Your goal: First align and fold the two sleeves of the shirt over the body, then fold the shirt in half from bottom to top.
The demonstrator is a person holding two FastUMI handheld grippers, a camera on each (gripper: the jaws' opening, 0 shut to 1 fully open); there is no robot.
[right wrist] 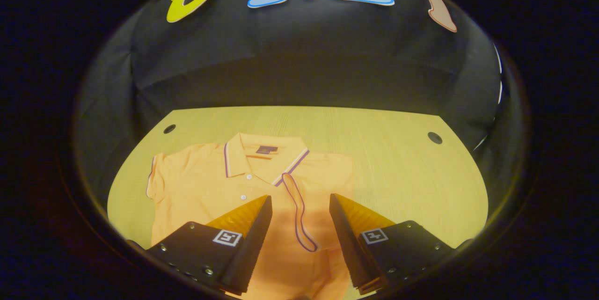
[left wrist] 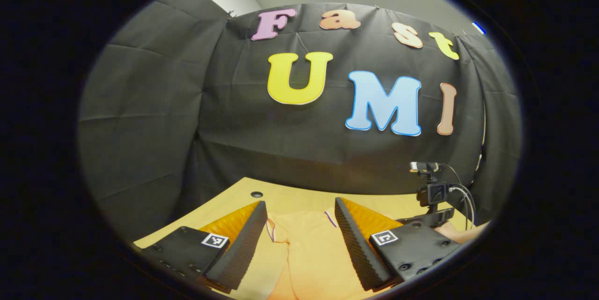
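Observation:
An orange polo shirt lies flat on the wooden table, collar toward the far wall. One sleeve with a striped cuff is folded over the body. The other sleeve is spread out at the left. My right gripper hovers open above the folded sleeve, holding nothing. In the left gripper view, my left gripper is open over the shirt, with orange cloth showing between its fingers but not pinched.
Round cable holes mark the table's far corners. Bare wood spreads right of the shirt. In the left gripper view a hand holds the other gripper's black camera body, with cables, at the right.

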